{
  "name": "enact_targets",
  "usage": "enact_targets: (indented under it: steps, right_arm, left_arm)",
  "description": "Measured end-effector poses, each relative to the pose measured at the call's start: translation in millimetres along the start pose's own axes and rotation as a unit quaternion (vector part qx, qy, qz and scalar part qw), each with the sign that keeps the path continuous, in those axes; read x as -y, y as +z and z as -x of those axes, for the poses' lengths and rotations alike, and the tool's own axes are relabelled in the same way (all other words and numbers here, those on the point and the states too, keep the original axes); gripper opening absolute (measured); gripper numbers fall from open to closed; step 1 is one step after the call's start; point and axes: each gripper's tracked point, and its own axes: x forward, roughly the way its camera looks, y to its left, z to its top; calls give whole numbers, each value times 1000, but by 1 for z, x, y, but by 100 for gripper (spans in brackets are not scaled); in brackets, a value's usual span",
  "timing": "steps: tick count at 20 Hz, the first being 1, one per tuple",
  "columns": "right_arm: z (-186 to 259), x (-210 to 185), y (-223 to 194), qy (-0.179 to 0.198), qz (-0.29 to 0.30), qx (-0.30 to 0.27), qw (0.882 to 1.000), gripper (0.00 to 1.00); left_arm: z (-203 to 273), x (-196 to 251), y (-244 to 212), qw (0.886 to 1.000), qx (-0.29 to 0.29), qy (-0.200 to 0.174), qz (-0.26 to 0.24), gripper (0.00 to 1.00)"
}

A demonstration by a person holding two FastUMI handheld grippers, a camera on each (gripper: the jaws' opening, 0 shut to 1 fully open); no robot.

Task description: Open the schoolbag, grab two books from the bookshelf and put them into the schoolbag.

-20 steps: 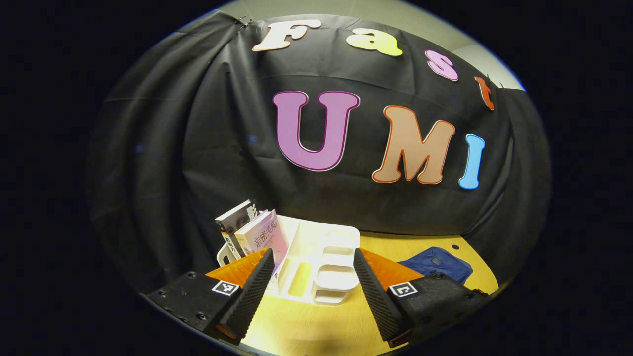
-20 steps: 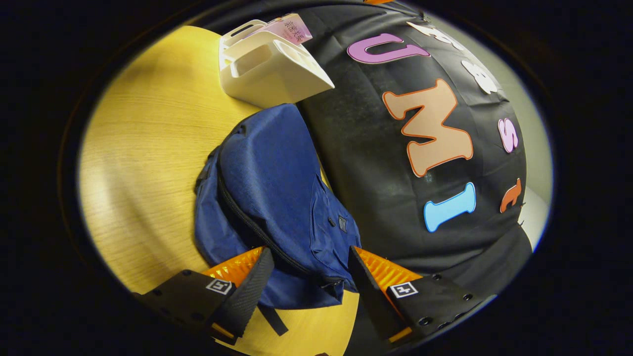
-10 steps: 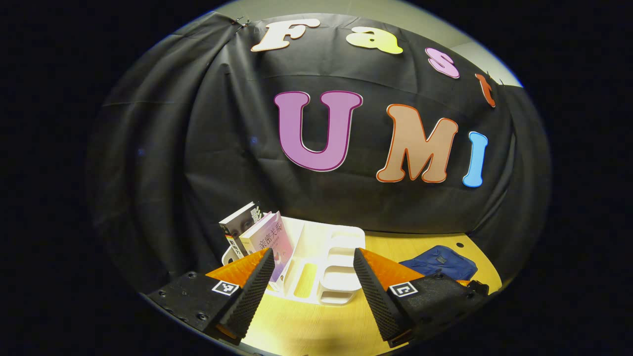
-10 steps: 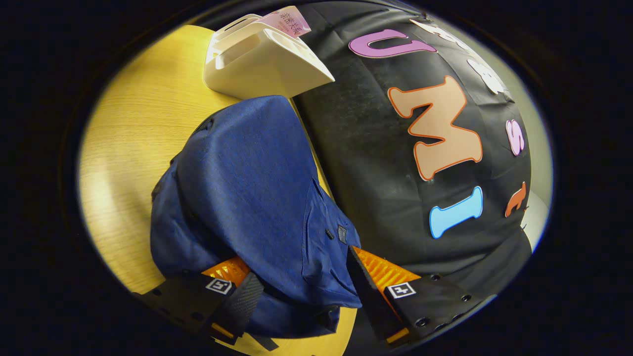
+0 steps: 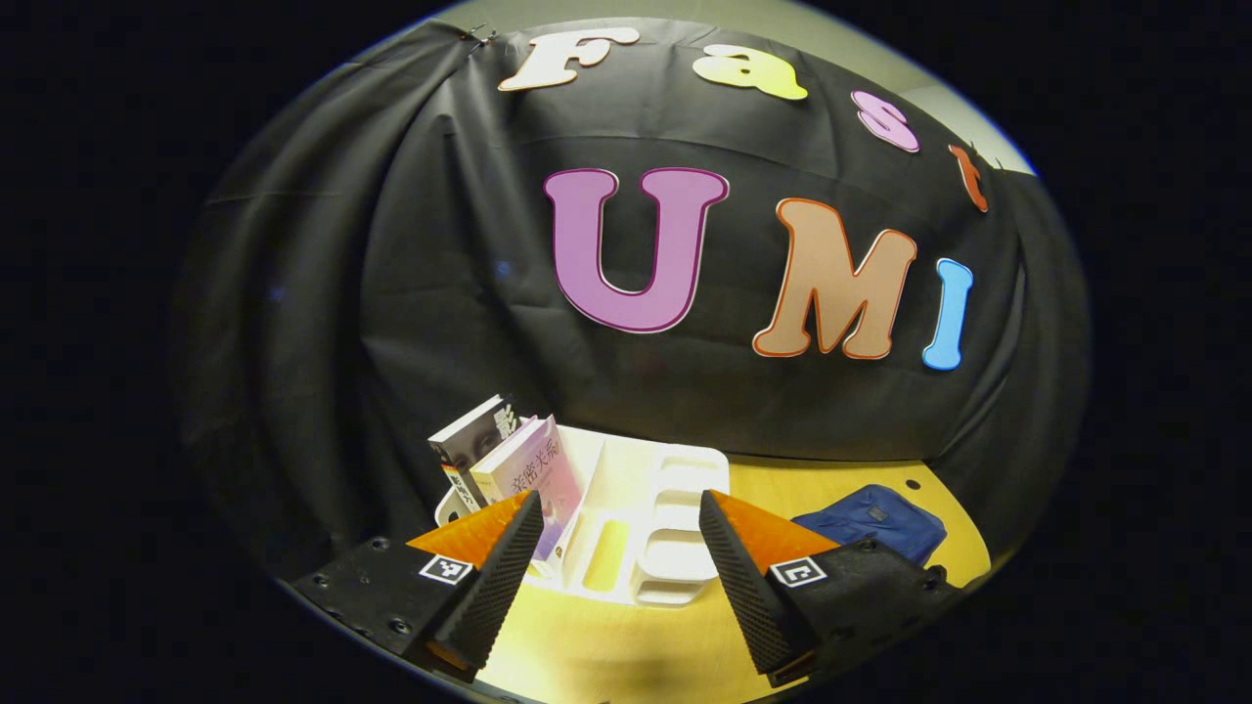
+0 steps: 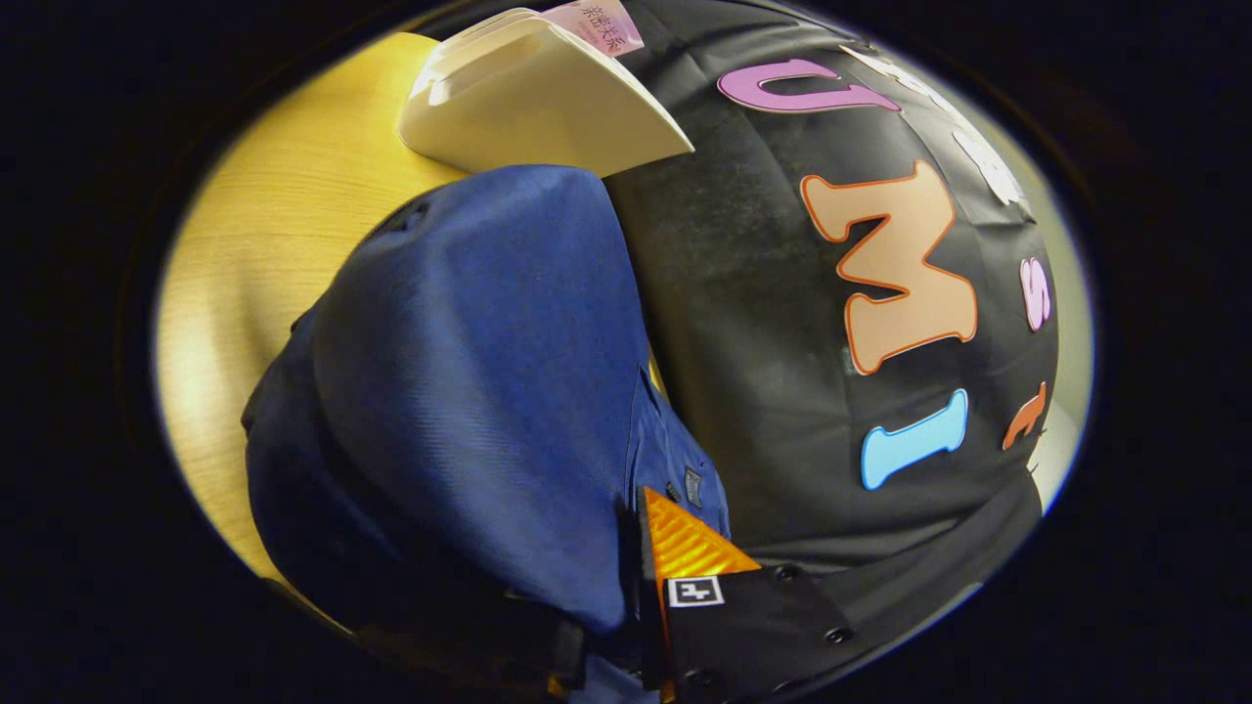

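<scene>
1. In the right gripper view, the right gripper (image 6: 626,587) is clenched on a fold of the blue schoolbag (image 6: 469,391): one orange finger (image 6: 685,543) presses the cloth, while the other is buried beneath it.
2. The schoolbag, of plain blue weave with a small dark tag, bulges up from the wooden table (image 6: 284,196), with the white bookshelf (image 6: 538,98) just behind it and a pink book (image 6: 597,20) peeking over the shelf's top.
3. In the left gripper view, the left gripper (image 5: 616,557) hangs released, jaws wide apart, nearer the camera than the bookshelf (image 5: 636,508) and grasping nothing.
4. This view alone shows two books leaning at the bookshelf's left end: a pink book (image 5: 533,474) in front of a dark book (image 5: 469,445).
5. Right of the bookshelf and apart from it, the schoolbag (image 5: 871,518) lies low on the table (image 5: 626,655) by the booth wall.
</scene>
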Motion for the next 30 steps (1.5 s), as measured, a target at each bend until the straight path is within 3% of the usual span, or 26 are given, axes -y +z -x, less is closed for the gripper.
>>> enact_targets:
  steps: [4,8,9,19,24,30]
  right_arm:
    - [-3,-5,-3,-2,17,-13,1000,13]
    - [-2,-3,-5,20,-25,-23,999,9]
    - [-1,1,-4,18,-39,-25,999,10]
    - [3,59,11,-16,-97,-50,994,10]
    - [12,74,11,-20,-130,-70,989,9]
    - [29,92,14,-26,-203,-93,974,9]
  left_arm:
    - [-14,-21,9,1000,-2,6,-9,94]
    - [-38,-49,22,999,-5,8,-40,94]
    - [-45,-55,23,999,-7,6,-45,91]
    - [-129,-97,6,995,-80,-21,-51,94]
    - [-168,-114,-19,985,-158,-36,-55,94]
    - [-196,-118,-47,967,-240,-70,-53,93]
